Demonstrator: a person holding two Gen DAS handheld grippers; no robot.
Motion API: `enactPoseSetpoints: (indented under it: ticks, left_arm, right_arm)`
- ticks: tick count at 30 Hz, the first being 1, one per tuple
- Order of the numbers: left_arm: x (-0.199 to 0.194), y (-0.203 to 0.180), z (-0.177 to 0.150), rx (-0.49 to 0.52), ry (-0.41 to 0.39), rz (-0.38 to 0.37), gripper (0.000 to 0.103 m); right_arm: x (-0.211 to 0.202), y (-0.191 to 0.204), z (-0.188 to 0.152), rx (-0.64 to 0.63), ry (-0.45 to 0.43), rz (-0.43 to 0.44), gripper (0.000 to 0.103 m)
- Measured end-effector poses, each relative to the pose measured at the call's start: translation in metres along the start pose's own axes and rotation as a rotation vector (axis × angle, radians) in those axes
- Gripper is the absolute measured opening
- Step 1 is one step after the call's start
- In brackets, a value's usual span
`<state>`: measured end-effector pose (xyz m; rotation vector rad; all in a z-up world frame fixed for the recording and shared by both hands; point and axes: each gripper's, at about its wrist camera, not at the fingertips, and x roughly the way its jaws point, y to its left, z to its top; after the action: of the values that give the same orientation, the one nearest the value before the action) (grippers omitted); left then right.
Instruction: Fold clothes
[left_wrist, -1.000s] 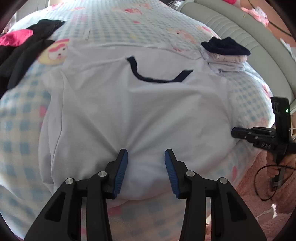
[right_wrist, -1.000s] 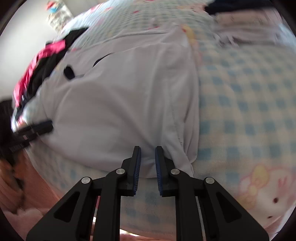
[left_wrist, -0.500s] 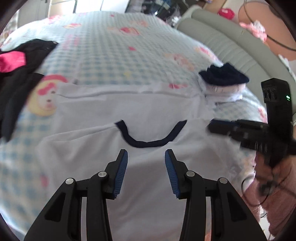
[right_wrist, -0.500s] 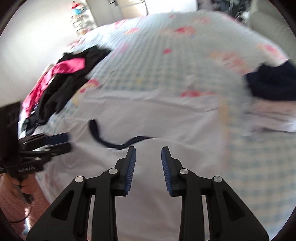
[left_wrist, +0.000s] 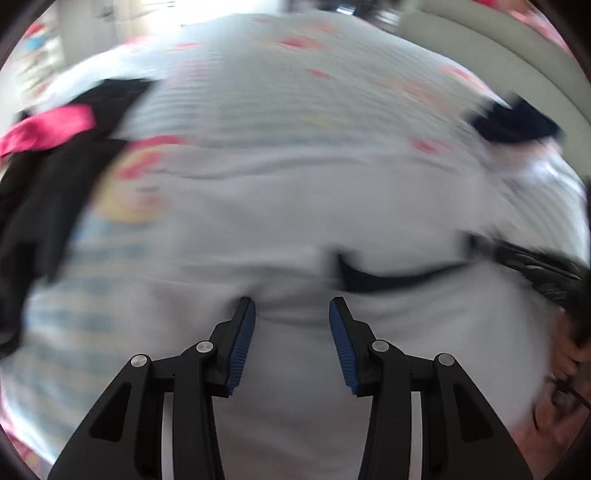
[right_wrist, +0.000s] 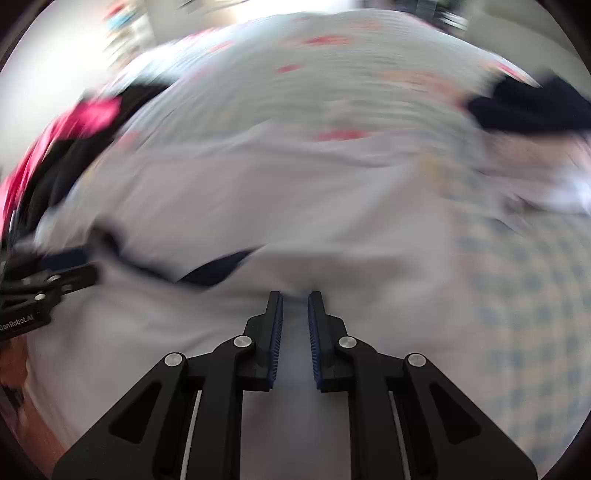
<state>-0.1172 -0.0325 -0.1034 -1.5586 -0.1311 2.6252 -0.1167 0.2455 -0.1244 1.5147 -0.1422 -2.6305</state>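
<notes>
A white T-shirt (left_wrist: 295, 206) with a dark navy neckband (left_wrist: 391, 275) lies spread across the middle of a bed covered by a blue-checked cartoon-print sheet (left_wrist: 280, 92), and both wrist views are smeared with motion blur. The left gripper (left_wrist: 291, 314) hangs over the shirt just below the neckband with its blue-padded jaws standing about half apart; white cloth fills the gap, but the pads do not press on it — released, holding nothing. The right gripper (right_wrist: 295, 306) is over the same shirt (right_wrist: 258, 192), to the right of the neckband (right_wrist: 214, 271). Its jaws are closing and stand only a narrow slit apart, and a small pucker of fabric rises at their tips, though the blur hides whether the pads pinch it, so its grasp cannot be told. Each gripper shows at the edge of the other's view: the right one (left_wrist: 535, 266) beside the collar, with the person's hand (left_wrist: 569, 354) behind it, and the left one (right_wrist: 40, 284) at the far left. A heap of black and pink clothes (left_wrist: 40, 177) lies on the sheet to the left of the shirt, and a folded stack topped by a navy garment (right_wrist: 524, 107) sits well to the right.
</notes>
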Motion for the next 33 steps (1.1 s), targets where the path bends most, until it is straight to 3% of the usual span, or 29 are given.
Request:
enactPoseSetpoints:
  ticks: [1, 3, 5, 9, 11, 14, 16, 18, 23, 25, 29, 33]
  left_arm:
    - [-0.002, 0.016, 0.003, -0.070, -0.001, 0.010, 0.041]
    - [-0.021, 0.034, 0.002, -0.187, -0.061, -0.077, 0.041]
    - [-0.035, 0.017, 0.002, -0.123, -0.113, -0.142, 0.043]
    - [-0.012, -0.023, 0.003, 0.028, -0.035, -0.179, 0.044]
    - [0.014, -0.024, 0.002, 0.032, 0.029, -0.131, 0.044]
    - [0.029, 0.003, 0.018, -0.136, 0.049, -0.165, 0.042]
    - [0.017, 0.017, 0.030, -0.215, 0.003, -0.122, 0.043]
    - [0.001, 0.023, 0.030, -0.242, -0.036, -0.133, 0.044]
    - [-0.035, -0.006, -0.002, -0.026, -0.067, -0.124, 0.046]
    - [-0.046, -0.011, -0.018, 0.019, -0.079, -0.159, 0.047]
    - [-0.061, -0.019, -0.043, 0.049, -0.069, -0.150, 0.047]
    - [-0.050, -0.022, -0.051, 0.036, -0.004, -0.175, 0.047]
  right_arm:
    - [-0.003, -0.016, 0.002, 0.060, -0.001, 0.022, 0.012]
    - [-0.011, -0.024, 0.005, 0.070, -0.009, 0.071, 0.015]
    - [-0.022, -0.014, 0.007, 0.005, -0.044, 0.078, 0.024]
    - [-0.020, 0.024, 0.009, -0.133, -0.026, 0.178, 0.028]
    - [-0.006, 0.040, 0.004, -0.216, 0.020, 0.125, 0.028]
    - [0.025, 0.028, 0.009, -0.130, 0.054, -0.048, 0.023]
    - [0.029, 0.012, 0.019, 0.005, 0.039, -0.056, 0.021]
    - [0.015, 0.007, 0.023, 0.037, 0.002, -0.045, 0.024]
    - [-0.026, 0.004, 0.011, 0.014, -0.040, 0.022, 0.024]
    - [-0.039, 0.006, 0.003, 0.008, -0.036, 0.053, 0.024]
    - [-0.053, 0.016, -0.019, -0.006, -0.022, 0.085, 0.025]
    - [-0.068, 0.018, -0.055, 0.003, -0.015, 0.092, 0.026]
